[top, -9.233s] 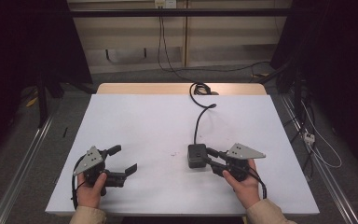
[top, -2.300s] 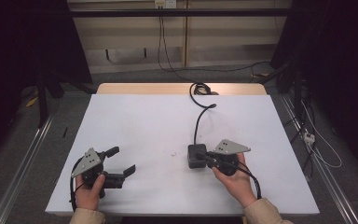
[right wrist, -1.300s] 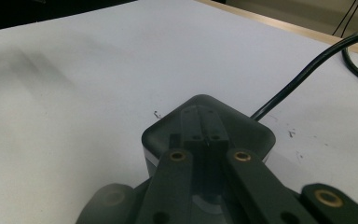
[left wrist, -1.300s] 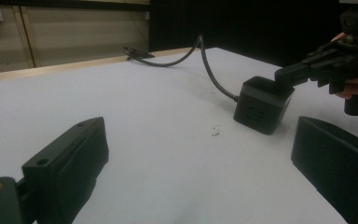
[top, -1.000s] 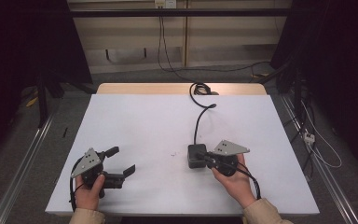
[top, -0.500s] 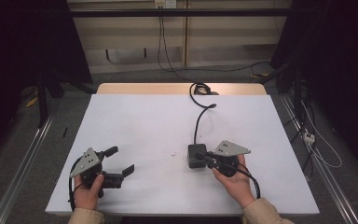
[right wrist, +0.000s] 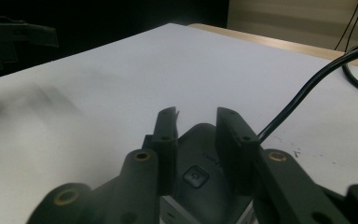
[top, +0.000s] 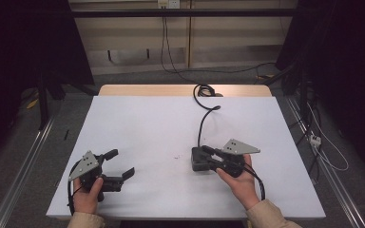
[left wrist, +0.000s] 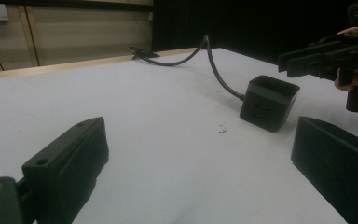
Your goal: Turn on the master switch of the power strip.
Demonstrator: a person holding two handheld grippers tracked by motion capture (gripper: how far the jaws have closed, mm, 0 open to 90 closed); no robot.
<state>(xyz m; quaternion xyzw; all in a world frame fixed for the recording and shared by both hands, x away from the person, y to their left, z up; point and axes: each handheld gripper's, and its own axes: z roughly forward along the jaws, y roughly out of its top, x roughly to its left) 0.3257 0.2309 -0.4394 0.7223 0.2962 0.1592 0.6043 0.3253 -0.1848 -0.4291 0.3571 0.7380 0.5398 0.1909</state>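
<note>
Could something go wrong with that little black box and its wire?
Maybe. The right claw sits over the black box with its jaws only partly closed, so the box might slip or tip if lifted. Its cable curls away across the white table and could tug the box back. The left claw waits open, far off.

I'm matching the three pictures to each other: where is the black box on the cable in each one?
High view: black box right of centre, at the right gripper.
Left gripper view: black box right of centre on the table.
Right gripper view: black box bottom centre, between the jaws.
Shared landmark: its black cable.
</note>
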